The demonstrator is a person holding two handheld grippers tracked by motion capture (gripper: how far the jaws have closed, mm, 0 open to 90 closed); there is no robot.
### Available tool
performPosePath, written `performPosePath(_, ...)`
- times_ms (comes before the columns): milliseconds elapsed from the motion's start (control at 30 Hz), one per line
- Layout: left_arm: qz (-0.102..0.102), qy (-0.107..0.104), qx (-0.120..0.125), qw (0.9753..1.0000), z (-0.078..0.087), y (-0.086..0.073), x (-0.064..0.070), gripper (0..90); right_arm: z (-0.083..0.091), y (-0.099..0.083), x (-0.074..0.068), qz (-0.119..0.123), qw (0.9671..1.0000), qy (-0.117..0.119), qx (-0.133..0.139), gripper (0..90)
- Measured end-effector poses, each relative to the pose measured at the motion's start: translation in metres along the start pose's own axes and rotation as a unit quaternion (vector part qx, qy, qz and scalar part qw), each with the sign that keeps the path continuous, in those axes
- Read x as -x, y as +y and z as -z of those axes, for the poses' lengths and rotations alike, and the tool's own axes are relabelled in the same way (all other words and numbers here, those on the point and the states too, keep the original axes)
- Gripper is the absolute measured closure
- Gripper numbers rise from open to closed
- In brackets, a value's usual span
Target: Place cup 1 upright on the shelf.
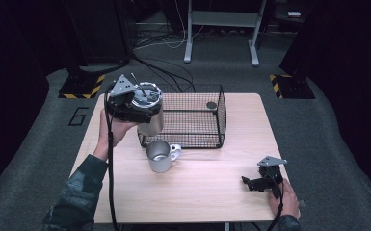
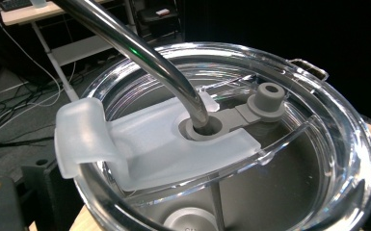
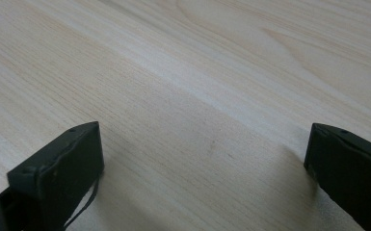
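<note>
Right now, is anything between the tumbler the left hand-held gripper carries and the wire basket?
Nothing visible. The tumbler in the left hand-held gripper hangs at the wire basket's left end; the mug stands nearer the person, outside that path.

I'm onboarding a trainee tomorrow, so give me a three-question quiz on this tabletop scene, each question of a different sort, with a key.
1. True or false: the metal mug stands inside the wire basket.
2. What passes through the tumbler's clear lid? A) a spoon B) a metal straw C) a cable
3. Fill in: the right gripper rests on the table with its fingers ____.

Key: 1 false, it stands on the table just in front of the basket. 2 B. 3 open, nothing between them.
</note>
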State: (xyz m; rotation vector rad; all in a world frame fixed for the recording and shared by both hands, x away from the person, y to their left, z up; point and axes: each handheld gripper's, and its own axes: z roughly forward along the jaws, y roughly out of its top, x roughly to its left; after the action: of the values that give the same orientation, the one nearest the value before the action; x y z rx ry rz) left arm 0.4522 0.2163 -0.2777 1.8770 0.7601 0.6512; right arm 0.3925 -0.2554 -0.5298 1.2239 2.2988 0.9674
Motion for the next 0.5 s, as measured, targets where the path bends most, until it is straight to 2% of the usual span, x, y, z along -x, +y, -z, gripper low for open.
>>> performPosePath(500, 0.007, 0.001, -0.009, 0.9999, -0.03, 0.002, -0.005, 4.0, 0.0, 0.0, 0.0, 0.0, 1.0, 0.0, 0.0, 0.0)
